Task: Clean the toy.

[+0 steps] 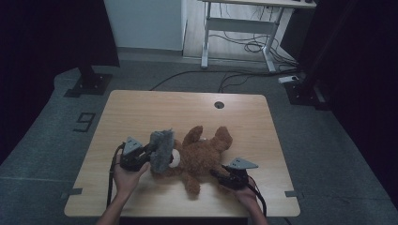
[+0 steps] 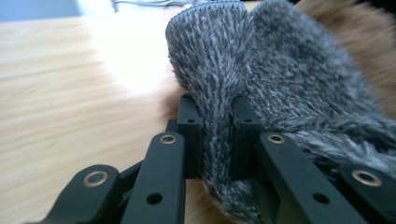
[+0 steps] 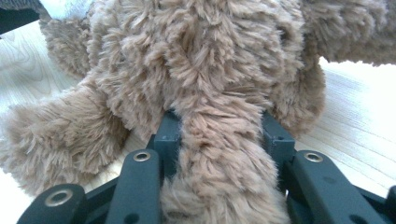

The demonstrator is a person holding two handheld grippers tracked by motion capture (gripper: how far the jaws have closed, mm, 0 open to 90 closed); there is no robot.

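Dim grey floor surrounds the wooden table (image 1: 141,108), and we take the brown teddy bear (image 1: 204,154) lying on it as our landmark; our left gripper (image 1: 151,157), at the bear's head end, has its jaws pinched almost together on a fold of the grey furry hat (image 1: 162,150), which stands upright against the bear's head; our right gripper (image 1: 217,175), on the bear's other side, has its jaws closed firmly on one brown limb; a round hole (image 1: 219,104) lies beyond the bear.
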